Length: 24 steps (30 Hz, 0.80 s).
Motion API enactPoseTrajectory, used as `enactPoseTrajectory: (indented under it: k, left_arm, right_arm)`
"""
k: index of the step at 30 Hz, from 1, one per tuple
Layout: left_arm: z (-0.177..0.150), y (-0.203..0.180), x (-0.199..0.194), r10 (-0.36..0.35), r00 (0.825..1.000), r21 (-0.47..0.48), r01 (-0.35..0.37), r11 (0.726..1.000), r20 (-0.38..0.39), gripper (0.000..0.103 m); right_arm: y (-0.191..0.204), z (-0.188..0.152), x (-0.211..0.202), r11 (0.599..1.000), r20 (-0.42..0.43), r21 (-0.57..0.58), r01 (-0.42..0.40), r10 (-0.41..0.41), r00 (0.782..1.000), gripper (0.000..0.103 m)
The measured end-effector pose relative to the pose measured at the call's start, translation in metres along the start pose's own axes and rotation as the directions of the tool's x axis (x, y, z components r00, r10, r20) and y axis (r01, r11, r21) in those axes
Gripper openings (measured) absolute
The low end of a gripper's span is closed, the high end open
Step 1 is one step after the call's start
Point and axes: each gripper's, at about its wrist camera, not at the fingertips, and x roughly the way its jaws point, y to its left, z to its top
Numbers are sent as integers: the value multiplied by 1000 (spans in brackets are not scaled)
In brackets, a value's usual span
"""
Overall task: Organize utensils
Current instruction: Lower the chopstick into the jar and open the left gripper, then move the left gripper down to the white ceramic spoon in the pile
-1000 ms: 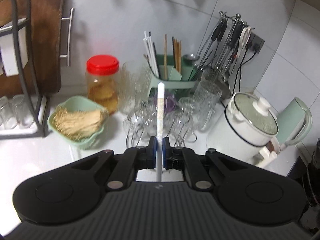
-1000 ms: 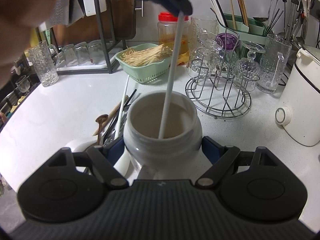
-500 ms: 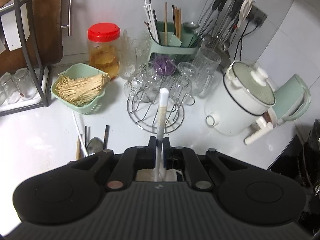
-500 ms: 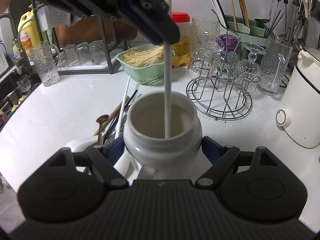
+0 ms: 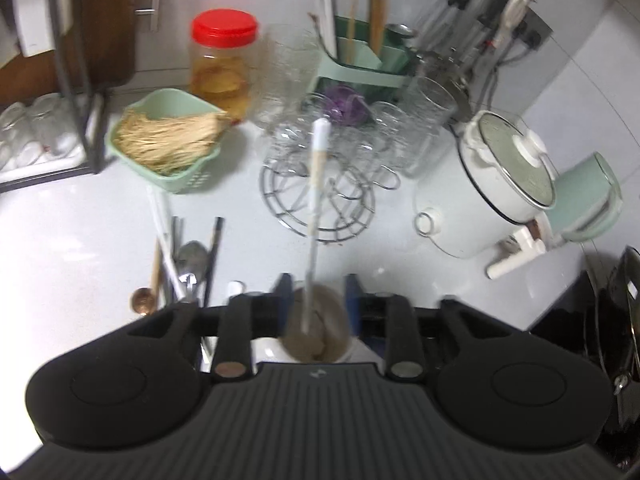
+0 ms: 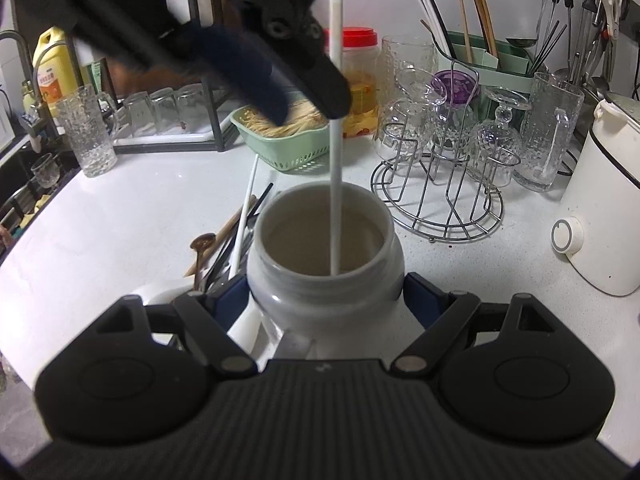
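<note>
On the white countertop (image 6: pixel 120 220), my right gripper (image 6: pixel 326 294) pinches the white ceramic jar (image 6: pixel 324 300) by its sides, pads pressed to the wall. Above it at twelve o'clock, my left gripper (image 5: pixel 316 296) has just been opening; its jaws stand spread, clear of the white chopstick (image 6: pixel 335 120), which stands upright inside the jar. More loose utensils (image 6: pixel 232 240) lie at the jar's ten o'clock.
</note>
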Motion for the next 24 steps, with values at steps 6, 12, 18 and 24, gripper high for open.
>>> enactPoseTrajectory:
  k: [6,12,18,24]
  left_arm:
    - [-5,2,-27,24,997,49,-28,998,80,45]
    - [-14,8,-44,46,992,65,-54,996,116,45]
    - [-33,28,-45,76,990,65,-84,994,121,45]
    - [-57,57,-42,126,985,56,-133,989,121,45]
  right_arm:
    - [1,1,1,1000,1,5,7,-7,1000,86]
    - [2,2,2,1000,2,20,17,-17,1000,86]
    - [3,-1,1,999,10,28,28,-29,1000,86]
    - [3,3,2,999,-14,20,32,-32,999,86]
